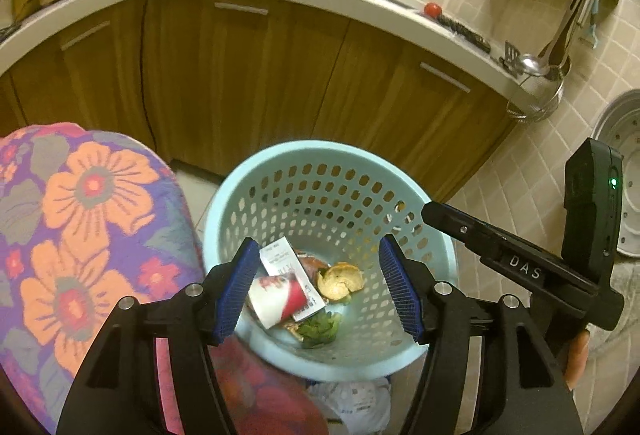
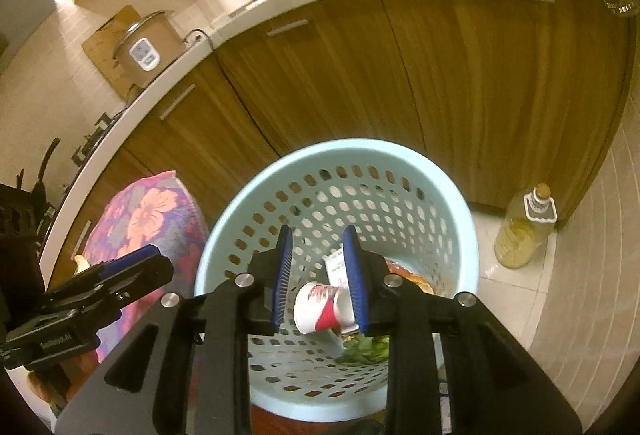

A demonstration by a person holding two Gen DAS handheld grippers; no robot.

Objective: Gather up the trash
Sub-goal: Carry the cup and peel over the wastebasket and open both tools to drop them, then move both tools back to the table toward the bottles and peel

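The light-blue perforated waste basket (image 1: 434, 255) stands on the kitchen floor before the wooden cabinets, a flowered cushion (image 1: 76, 219) just left of it. Both grippers hover above its mouth. The left gripper (image 1: 318, 289) has its fingers spread wide and empty; the right gripper (image 2: 320, 281) has fingers parted narrowly, also holding nothing. Below them, on the basket bottom, the red-and-white paper cup (image 2: 318, 305) lies on its side, mouth toward the near left, beside paper scraps, peel and greens, seemingly already dropped in.
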